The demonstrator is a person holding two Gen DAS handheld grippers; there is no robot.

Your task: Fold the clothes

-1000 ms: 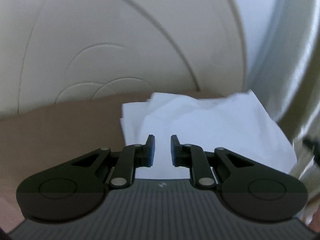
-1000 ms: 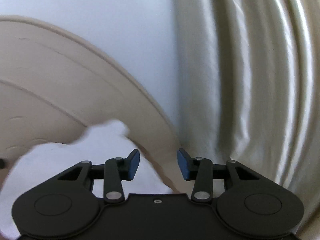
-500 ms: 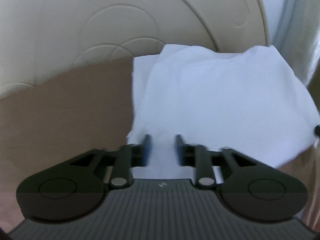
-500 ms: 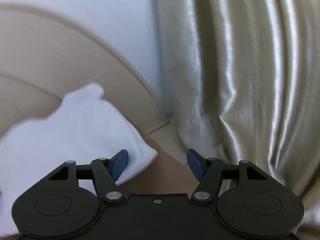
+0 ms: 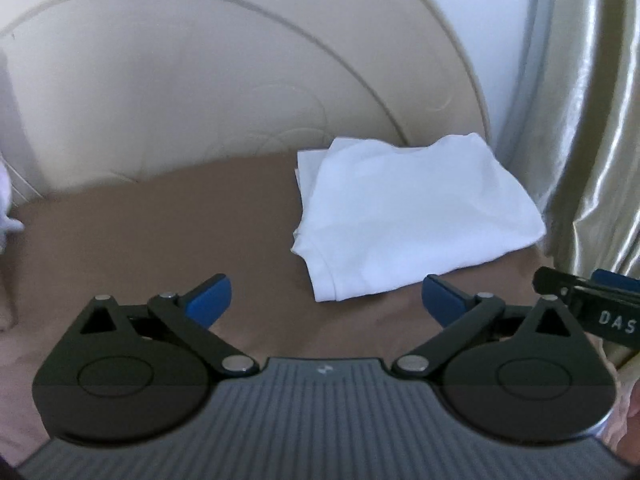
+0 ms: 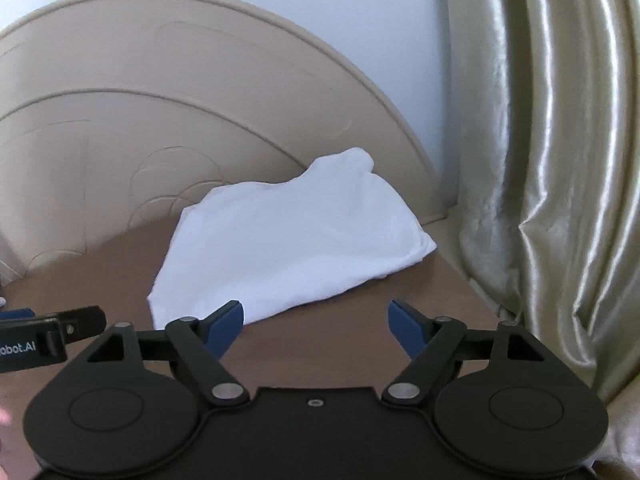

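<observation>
Ahead of both tongs the white garment [image 5: 412, 216] lies folded on the brown bed [image 5: 160, 220]; left tongs [image 5: 326, 298] and right tongs [image 6: 316, 322], just opened wide, hold nothing, so this piece looks finished.

White letters "DAS" on right gripper [image 5: 600, 304] side, cut off at frame edge. White "obot.AI" on left gripper [image 6: 36, 340] side, start cut off.
</observation>
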